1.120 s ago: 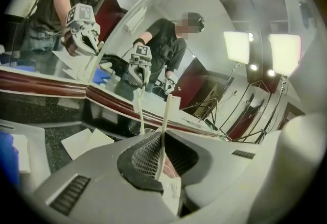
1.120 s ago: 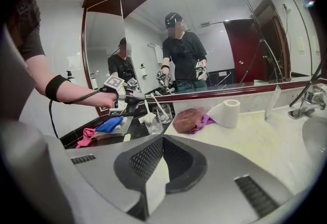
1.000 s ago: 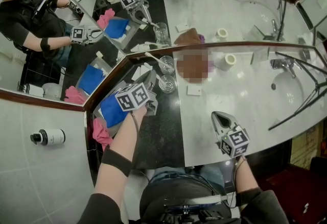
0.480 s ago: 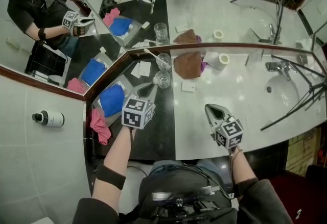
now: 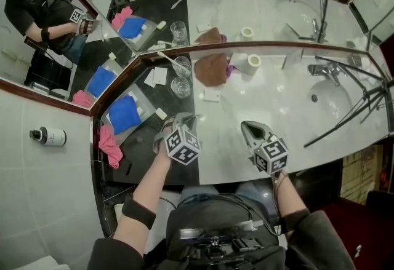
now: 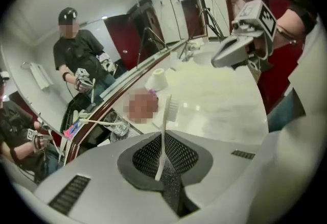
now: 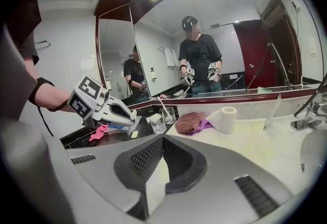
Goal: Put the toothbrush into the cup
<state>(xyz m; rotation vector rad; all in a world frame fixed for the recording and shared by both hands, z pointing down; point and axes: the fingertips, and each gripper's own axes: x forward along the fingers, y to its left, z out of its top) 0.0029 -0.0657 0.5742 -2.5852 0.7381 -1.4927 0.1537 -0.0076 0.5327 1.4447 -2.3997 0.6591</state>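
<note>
The left tool [image 5: 186,119] is squeezed shut on a white toothbrush [image 6: 164,136]. The brush stands up between the two jaws, with its bristle end sticking out past the tips. The left arm [image 5: 148,192] reaches up from the bottom of the head view, with a black band [image 5: 138,213] around it. This tool points away from the person and tips downward. It hangs over the spot where the dark part of the table [image 5: 144,152] meets the white part.

Two clear glass cups sit on the dark part, a little way ahead of the left tool. The near cup [image 5: 181,87] is apart from the tool and the brush. The far cup [image 5: 182,66] stands just behind it by the mirror [image 5: 277,10] and has another toothbrush [image 5: 167,58] leaning in it.

The right tool [image 5: 245,125] hangs above the white part, well to the side of the cups. Its jaws are pressed together. It points toward the mirror too.

A brown cloth [image 5: 211,69] and a paper roll [image 5: 249,63] lie near the mirror. A blue cloth [image 5: 123,114] and a pink cloth [image 5: 109,144] lie off to the left.
</note>
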